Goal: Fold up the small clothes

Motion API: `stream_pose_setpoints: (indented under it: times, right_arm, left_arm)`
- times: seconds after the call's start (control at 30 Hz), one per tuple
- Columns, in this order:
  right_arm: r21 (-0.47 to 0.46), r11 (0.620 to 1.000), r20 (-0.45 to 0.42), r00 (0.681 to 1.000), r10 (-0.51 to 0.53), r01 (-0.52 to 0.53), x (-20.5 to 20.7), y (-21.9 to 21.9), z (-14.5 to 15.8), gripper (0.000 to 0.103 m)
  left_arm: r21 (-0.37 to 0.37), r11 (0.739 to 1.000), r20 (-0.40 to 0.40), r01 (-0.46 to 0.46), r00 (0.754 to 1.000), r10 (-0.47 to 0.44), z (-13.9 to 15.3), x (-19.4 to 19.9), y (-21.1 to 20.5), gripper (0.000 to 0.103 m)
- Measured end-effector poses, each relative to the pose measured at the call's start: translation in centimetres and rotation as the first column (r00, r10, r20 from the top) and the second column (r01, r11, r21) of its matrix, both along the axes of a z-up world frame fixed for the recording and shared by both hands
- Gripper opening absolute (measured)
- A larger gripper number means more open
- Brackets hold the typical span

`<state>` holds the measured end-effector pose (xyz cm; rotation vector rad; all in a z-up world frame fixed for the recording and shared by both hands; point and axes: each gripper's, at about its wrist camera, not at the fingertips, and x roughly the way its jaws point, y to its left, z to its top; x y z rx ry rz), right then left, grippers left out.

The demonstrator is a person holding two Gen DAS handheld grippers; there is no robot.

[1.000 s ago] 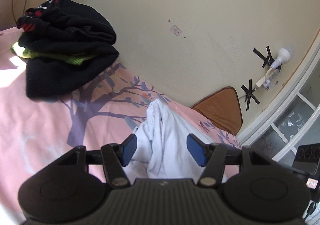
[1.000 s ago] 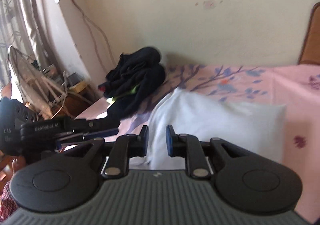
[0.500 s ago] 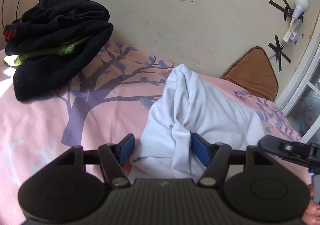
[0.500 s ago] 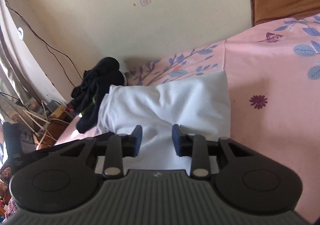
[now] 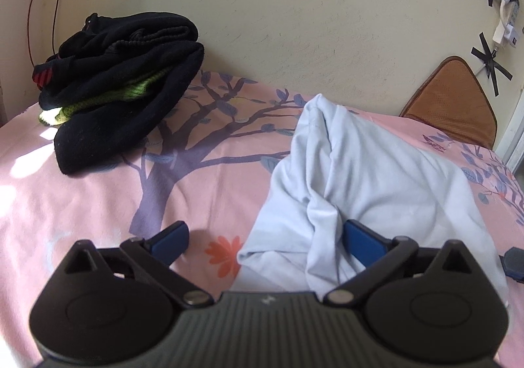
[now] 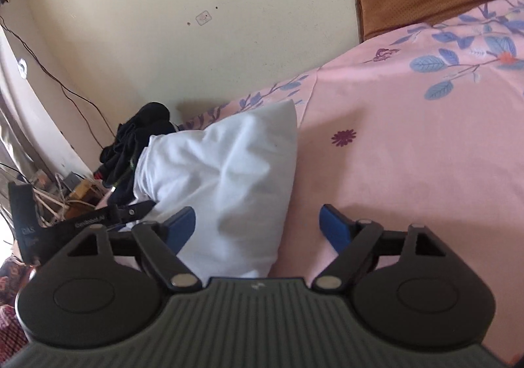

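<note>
A pale blue-white garment (image 5: 370, 184) lies folded and rumpled on the pink floral bedsheet (image 5: 98, 204). My left gripper (image 5: 267, 242) is open, its jaws wide apart, with the garment's near left edge between them and its right pad against a fold. In the right wrist view the same garment (image 6: 222, 178) lies at the left. My right gripper (image 6: 258, 227) is open over the garment's right edge, holding nothing. The left gripper's body (image 6: 82, 223) shows at the left of that view.
A pile of black and green clothes (image 5: 121, 79) sits at the back left by the cream wall. A brown cushion (image 5: 455, 102) leans in the back right corner. Cables, a fan and clutter (image 6: 59, 191) lie beyond the bed's left edge.
Both grippers have opened wide and let go of the garment, which now lies lower on the sheet. The right gripper was nearly shut a second ago.
</note>
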<state>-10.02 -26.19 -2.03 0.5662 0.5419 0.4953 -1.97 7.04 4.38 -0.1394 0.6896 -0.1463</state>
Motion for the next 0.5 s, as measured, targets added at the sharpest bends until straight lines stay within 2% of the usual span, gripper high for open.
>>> stream_pose_setpoints:
  times: [0.1,0.17,0.37,0.5]
  right_arm:
    - [0.081,0.997,-0.006,1.0,0.02,-0.019,0.3,-0.9,-0.5,0.091]
    - [0.101,0.994,0.007,0.999,0.043,-0.043,0.0,-0.9,-0.4,0.094]
    - [0.074,0.996,0.018,0.998,0.054,-0.056,-0.2,-0.2,-0.2,0.096]
    - [0.068,0.995,0.02,0.998,0.066,-0.067,-0.3,-0.7,-0.4,0.097]
  left_arm:
    - [0.005,1.0,-0.004,0.011,1.0,-0.011,0.0,0.1,-0.1,0.103]
    - [0.002,1.0,-0.008,0.01,1.0,-0.01,0.0,0.1,-0.1,0.103]
    - [0.023,0.999,-0.012,0.025,1.0,-0.024,0.0,-0.5,-0.4,0.103]
    - [-0.016,0.999,-0.014,0.046,0.999,-0.046,0.1,-1.0,0.3,0.103]
